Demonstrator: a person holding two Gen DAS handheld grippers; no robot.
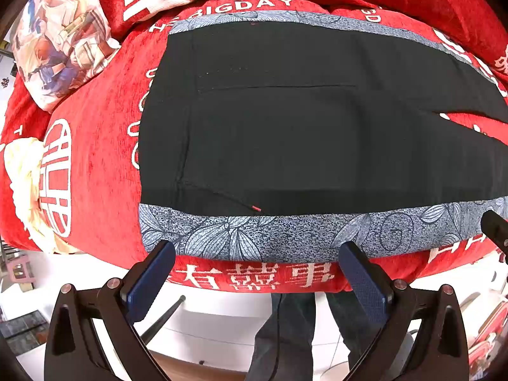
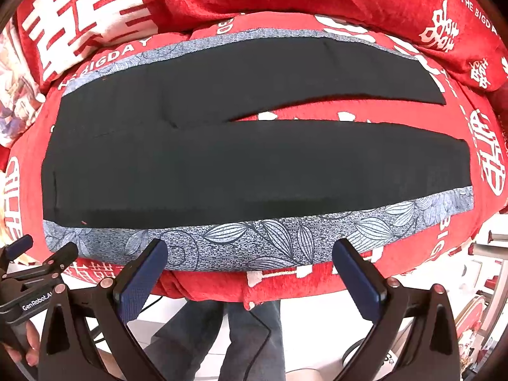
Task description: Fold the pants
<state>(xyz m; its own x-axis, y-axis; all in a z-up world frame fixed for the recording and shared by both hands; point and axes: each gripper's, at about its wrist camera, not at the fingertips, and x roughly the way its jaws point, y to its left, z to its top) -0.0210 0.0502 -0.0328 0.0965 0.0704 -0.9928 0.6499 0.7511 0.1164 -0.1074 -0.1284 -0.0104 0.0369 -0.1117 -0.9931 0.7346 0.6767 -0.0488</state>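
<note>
Pants (image 2: 254,158) lie flat just beyond both open claws.

Domestic interior, probably a living room: a sofa draped in a red chenille cover (image 1: 95,165) printed with white double-happiness characters, a cartoon-print cushion (image 1: 60,41) at its end, and pale floor tiles (image 1: 222,327) below.
</note>
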